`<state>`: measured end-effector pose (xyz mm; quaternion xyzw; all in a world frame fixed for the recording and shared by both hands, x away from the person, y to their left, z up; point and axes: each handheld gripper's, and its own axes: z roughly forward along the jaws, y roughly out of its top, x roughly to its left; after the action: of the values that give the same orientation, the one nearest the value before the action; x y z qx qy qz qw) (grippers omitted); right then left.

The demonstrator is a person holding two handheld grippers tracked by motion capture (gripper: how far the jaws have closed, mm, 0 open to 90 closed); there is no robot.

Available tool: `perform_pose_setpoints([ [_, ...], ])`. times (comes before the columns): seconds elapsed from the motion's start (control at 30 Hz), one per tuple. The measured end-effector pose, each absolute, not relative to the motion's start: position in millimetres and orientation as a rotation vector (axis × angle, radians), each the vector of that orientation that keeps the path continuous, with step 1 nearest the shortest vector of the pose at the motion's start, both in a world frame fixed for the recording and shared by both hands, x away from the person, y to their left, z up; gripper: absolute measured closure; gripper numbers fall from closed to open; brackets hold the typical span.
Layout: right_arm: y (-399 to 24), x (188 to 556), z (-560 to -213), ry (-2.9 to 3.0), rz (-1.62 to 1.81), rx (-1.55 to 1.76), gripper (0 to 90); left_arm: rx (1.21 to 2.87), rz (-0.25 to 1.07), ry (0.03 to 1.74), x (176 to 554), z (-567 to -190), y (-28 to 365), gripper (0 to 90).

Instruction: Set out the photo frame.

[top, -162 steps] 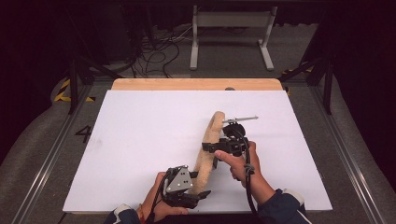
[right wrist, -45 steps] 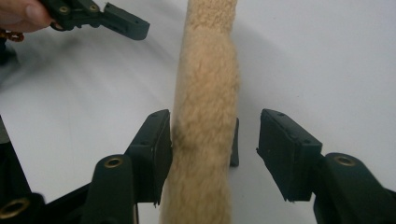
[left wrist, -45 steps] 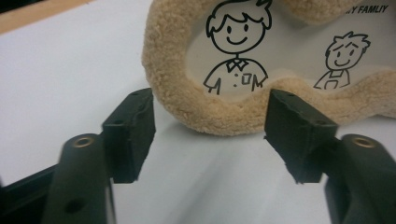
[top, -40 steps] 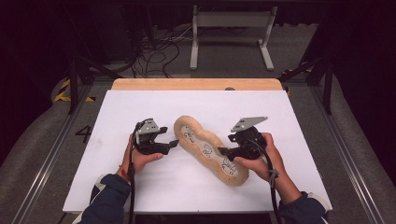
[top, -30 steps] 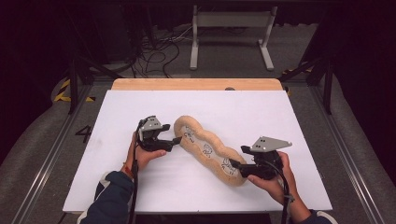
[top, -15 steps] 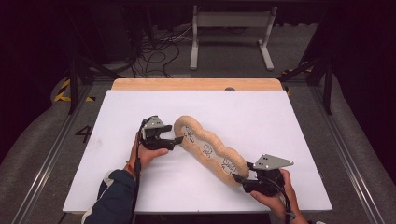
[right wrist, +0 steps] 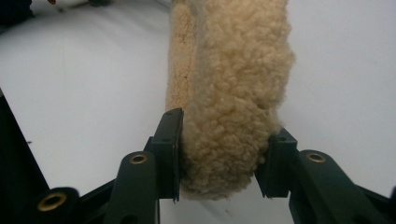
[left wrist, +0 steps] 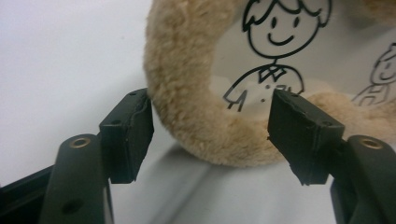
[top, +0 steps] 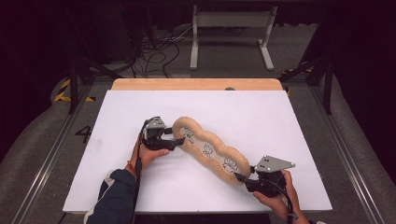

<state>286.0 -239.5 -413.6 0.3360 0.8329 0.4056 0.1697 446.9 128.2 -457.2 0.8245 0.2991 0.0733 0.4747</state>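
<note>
we see the right tongs [right wrist: 219, 154], just closing, pinching the fleecy pad's [top: 208, 149] near end, hiding its tip, while the left tongs [left wrist: 210, 135], closing too, straddle its far rim, spread.

In the high view the white tabletop [top: 280, 121] is brightly and evenly lit from above, close to washed out, while the floor and the room behind it sink into near black; shadows under the hands are short and soft, and the picture is slightly grainy. In the left gripper view the black jaws at the bottom are soft with closeness, and a grey shadow lies under the fleece pad [left wrist: 187, 93]. The right gripper view is bright, its far background blurred.
</note>
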Motion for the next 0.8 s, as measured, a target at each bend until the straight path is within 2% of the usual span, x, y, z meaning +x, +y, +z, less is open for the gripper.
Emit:
perform_pose_setpoints([
  [0.1,-240,287,-413,2.364,1.143,0.953,59.3,2.011,0.184,0.742,446,-456,131,42.4],
  [0.23,-240,287,-413,2.355,1.132,0.953,60.4,1.995,0.18,0.754,447,-457,140,58.0],
  [0.5,-244,293,-412,2.339,1.13,0.988,62.4,2.032,0.187,0.749,437,-451,147,61.0],
  [0.8,-249,308,-412,2.304,1.113,1.039,63.8,2.086,0.276,0.736,410,-440,156,64.1],
])
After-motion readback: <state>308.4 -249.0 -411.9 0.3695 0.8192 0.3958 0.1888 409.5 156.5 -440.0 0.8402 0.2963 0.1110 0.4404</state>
